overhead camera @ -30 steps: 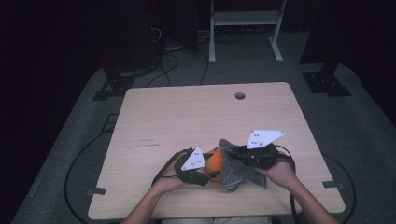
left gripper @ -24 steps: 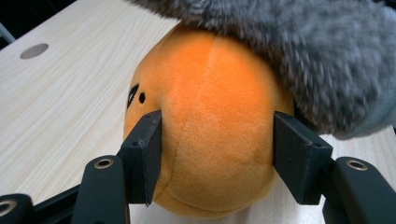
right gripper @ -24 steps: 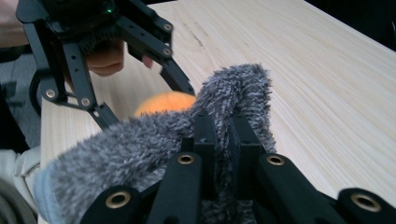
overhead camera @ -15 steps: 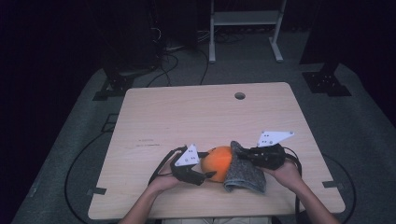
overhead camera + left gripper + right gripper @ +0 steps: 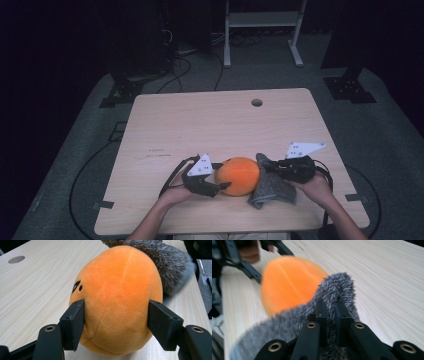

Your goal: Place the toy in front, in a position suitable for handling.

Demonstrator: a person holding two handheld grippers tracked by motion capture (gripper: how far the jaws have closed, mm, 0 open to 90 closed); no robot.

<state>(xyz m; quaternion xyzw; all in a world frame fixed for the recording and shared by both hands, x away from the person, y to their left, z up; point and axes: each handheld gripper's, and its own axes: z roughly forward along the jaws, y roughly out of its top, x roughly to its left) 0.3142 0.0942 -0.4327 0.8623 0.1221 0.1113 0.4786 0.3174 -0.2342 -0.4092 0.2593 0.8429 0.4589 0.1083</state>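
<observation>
While the wooden table (image 5: pixel 200 125) took up most of the high view, bare but for a round cable hole (image 5: pixel 256 102) near its far edge, the work sat close to the person's side. An orange plush toy (image 5: pixel 239 176) lay there on the tabletop, its long axis running roughly across the table from one hand to the other. Draped against its right side was a grey fuzzy cloth (image 5: pixel 272 186), touching the plush and spilling onto the table. The left gripper (image 5: pixel 223 186) came at the plush from the left, end-on; its jaws had just been closing, and in the left gripper view they straddled the orange body (image 5: pixel 117 300) — the left pad dented the fabric while the right one sat at the surface, a light hold at best. The right gripper (image 5: pixel 270 167) was pinched tight on a fold of the cloth (image 5: pixel 337 287), jaws nearly together. By my reading the coming move turned on that line-up: cloth to the right of the plush, in the right gripper, ready to be drawn along the plush's length. No brand, label or legible writing appeared on anything — only small dark stitched marks (image 5: pixel 77 286) on the plush.
</observation>
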